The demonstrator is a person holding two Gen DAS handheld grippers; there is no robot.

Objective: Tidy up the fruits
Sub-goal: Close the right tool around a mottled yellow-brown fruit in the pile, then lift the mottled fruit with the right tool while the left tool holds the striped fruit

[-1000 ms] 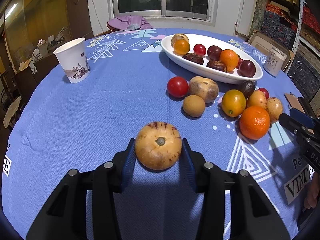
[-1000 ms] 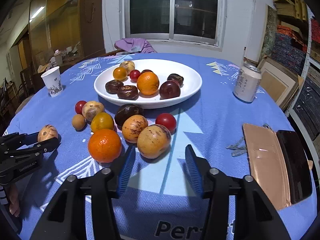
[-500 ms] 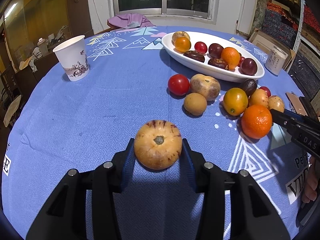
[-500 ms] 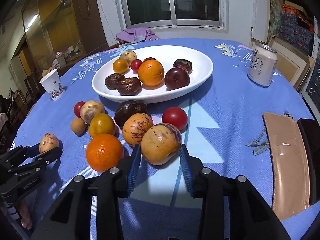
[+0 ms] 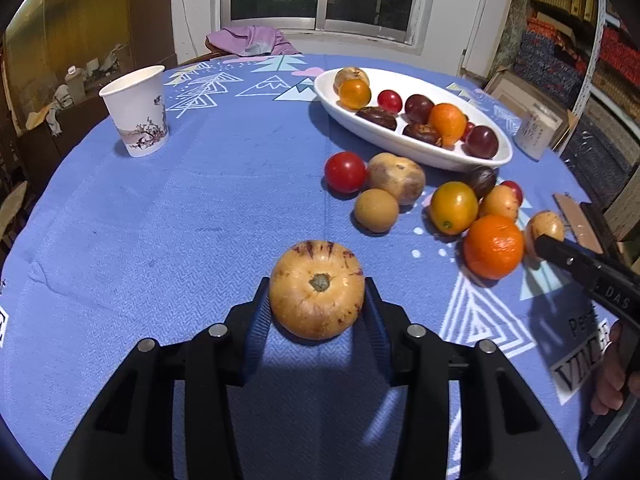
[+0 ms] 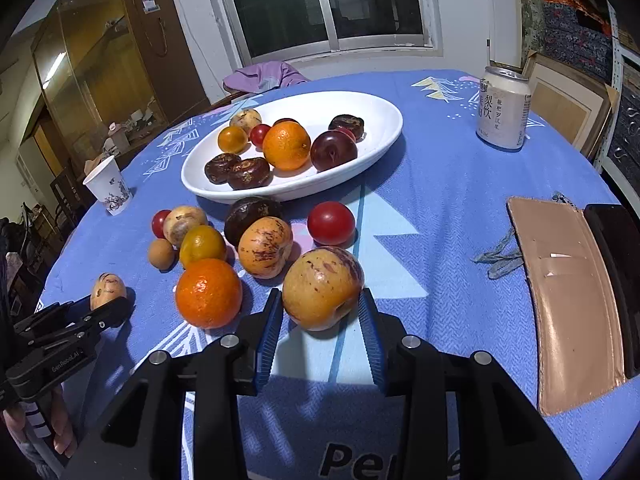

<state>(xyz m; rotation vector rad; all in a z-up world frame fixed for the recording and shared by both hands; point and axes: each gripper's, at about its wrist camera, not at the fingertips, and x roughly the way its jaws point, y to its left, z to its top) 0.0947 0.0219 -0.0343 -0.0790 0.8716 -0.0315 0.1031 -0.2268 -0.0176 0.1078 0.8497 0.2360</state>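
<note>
My left gripper [image 5: 316, 282] is shut on a tan fruit with purple streaks [image 5: 316, 288], stem end facing the camera, just above the blue tablecloth. My right gripper [image 6: 321, 294] is shut on a larger speckled tan fruit [image 6: 322, 288], both blue pads against its sides. A white oval dish [image 6: 384, 140] holds several fruits beyond it. Loose fruits lie in front of the dish: an orange [image 6: 209, 298], a red tomato [image 6: 331, 223], another speckled fruit [image 6: 265, 252] and a yellow one [image 6: 202, 246].
A paper cup [image 5: 136, 112] stands at the far left. A drink can [image 6: 504, 114] stands right of the dish. A brown wallet [image 6: 568, 292] and a dark case [image 6: 616, 240] lie at the right edge. A hand grips each handle.
My right gripper moved forward over the speckled fruit and shut on it, then rolled a little. The left gripper kept still with its fruit.
</note>
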